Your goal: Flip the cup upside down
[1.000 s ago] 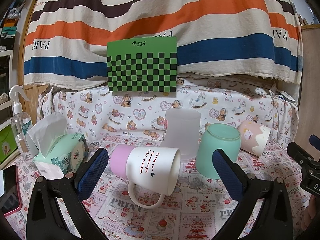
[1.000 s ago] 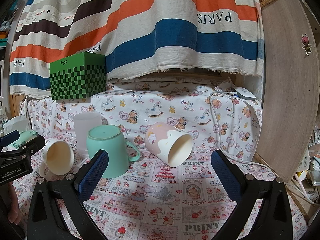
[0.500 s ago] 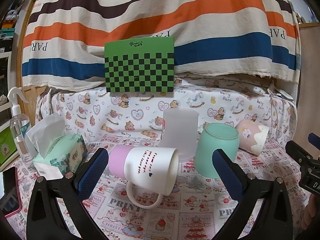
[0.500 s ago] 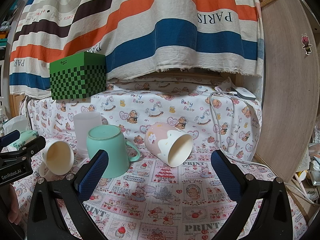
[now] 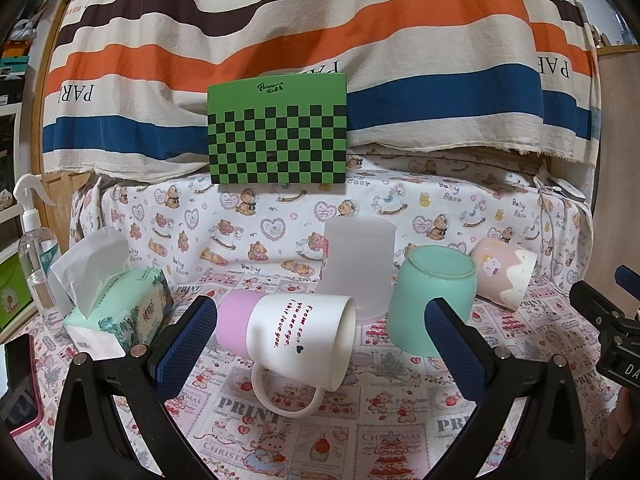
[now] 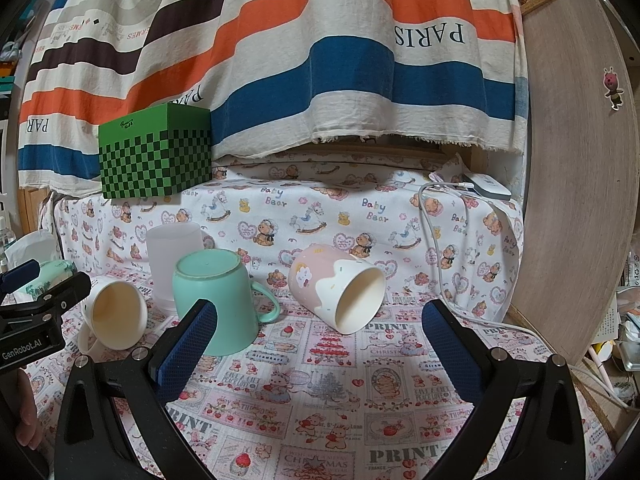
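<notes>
Left gripper (image 5: 320, 336): your fingers spread wide around the white mug (image 5: 298, 336), lying sideways.
Right gripper (image 6: 320, 340): fingers apart, holding nothing.

A white mug (image 5: 298, 334) with a pink base and red lettering lies on its side, handle down.

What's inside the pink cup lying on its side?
The pink cup shows a bare cream interior through its open mouth, nothing visible inside. Its deepest part is shadowed and cannot be seen fully.

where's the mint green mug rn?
Mint green mug stands upside down mid-table, between the frosted tumbler and the tipped pink cup, handle toward the latter.
</notes>
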`<action>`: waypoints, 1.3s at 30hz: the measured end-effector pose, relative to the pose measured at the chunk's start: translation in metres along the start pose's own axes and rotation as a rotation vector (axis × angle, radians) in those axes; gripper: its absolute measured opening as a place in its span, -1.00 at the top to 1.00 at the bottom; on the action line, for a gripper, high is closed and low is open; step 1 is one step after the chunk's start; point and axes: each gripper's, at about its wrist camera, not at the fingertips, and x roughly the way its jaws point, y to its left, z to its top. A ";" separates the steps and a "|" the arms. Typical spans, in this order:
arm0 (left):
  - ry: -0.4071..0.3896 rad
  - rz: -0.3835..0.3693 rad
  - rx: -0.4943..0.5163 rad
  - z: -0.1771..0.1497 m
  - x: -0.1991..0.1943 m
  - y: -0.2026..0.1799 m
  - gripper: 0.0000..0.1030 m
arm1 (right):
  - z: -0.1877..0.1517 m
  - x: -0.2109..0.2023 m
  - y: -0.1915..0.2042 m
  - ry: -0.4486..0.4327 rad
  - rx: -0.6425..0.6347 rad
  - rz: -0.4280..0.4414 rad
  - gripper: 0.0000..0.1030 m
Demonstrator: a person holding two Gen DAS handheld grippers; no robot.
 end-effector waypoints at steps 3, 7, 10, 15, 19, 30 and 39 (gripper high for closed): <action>-0.002 0.000 0.001 0.000 0.000 0.000 -1.00 | 0.000 0.000 0.000 0.000 0.000 0.000 -1.00; -0.017 0.000 0.007 0.000 -0.004 0.000 -1.00 | 0.000 0.000 0.000 0.000 0.000 -0.002 -1.00; -0.033 -0.010 0.023 0.001 -0.007 -0.004 -1.00 | 0.000 0.000 0.000 0.001 0.000 0.000 -1.00; -0.031 -0.014 0.013 0.001 -0.007 -0.002 -1.00 | 0.000 0.001 0.000 0.001 0.001 0.000 -1.00; -0.022 -0.042 0.015 0.001 -0.006 -0.002 -1.00 | 0.002 0.001 0.001 0.002 0.008 0.003 -1.00; -0.019 0.061 -0.051 0.001 -0.004 0.009 -1.00 | -0.001 -0.003 -0.005 -0.019 0.033 -0.021 -0.78; -0.031 0.002 0.004 0.000 -0.007 -0.002 -1.00 | 0.018 0.003 -0.008 0.068 -0.008 0.132 -0.59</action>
